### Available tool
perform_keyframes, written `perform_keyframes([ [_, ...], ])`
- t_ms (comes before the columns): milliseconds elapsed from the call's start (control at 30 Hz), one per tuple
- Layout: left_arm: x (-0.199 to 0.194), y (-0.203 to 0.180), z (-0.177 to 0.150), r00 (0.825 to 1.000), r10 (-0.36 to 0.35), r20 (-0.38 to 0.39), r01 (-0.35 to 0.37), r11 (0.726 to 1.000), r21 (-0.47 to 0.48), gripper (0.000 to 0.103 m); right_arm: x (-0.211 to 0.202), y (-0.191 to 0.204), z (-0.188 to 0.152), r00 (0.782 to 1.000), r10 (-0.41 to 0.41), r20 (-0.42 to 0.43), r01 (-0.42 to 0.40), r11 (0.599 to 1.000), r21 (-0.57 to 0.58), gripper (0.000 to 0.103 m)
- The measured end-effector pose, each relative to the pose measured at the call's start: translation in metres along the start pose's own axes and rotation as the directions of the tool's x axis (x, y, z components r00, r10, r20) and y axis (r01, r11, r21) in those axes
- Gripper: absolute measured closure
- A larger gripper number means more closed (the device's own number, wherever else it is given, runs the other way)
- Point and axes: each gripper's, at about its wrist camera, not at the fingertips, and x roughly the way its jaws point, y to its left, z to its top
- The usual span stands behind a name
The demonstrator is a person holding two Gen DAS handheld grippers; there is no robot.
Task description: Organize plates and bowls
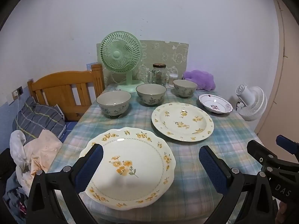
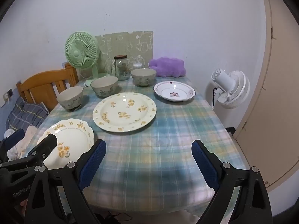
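A checked cloth covers the table (image 2: 168, 130), and on it stand three bowls and three plates. The left gripper (image 1: 149, 166) hangs with its jaws spread wide over the scalloped plate (image 1: 134, 160), which lies at the near left edge of the table; nothing is held. The right gripper (image 2: 148, 158) is likewise wide and empty, above bare cloth at the near middle. In the right wrist view the round plate (image 2: 124, 112) sits at 12 o'clock from that gripper, apart from the scalloped plate at 9 o'clock. The pink-flowered plate (image 2: 174, 91) lies at 1 o'clock, near the right edge. The bowls form a slanted row behind the plates: the left bowl (image 2: 70, 98) at 10 o'clock, the middle bowl (image 2: 104, 85) at 11, the far bowl (image 2: 143, 79) near 12. Behind them, along the wall, stand a green fan (image 2: 82, 56), a jar (image 2: 122, 68) and a purple cushion (image 2: 168, 67). A white fan (image 2: 229, 89) stands off the right edge, beside a door (image 2: 271, 93). Off the left edge are a wooden headboard (image 1: 65, 91) and heaped clothes (image 1: 35, 149). The widest open room is the cloth at the near right, between the round plate and the table's front edge.
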Motion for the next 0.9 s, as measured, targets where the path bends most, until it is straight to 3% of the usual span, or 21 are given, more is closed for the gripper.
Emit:
perform_keyframes([
  [900,-0.002,-0.007,0.0059,1.0,0.01,0.015,-0.01,1.0,0.001,0.001,-0.0015,-0.0038,0.0044,1.0,0.0,0.008,0.0,1.0,0.005,0.009],
])
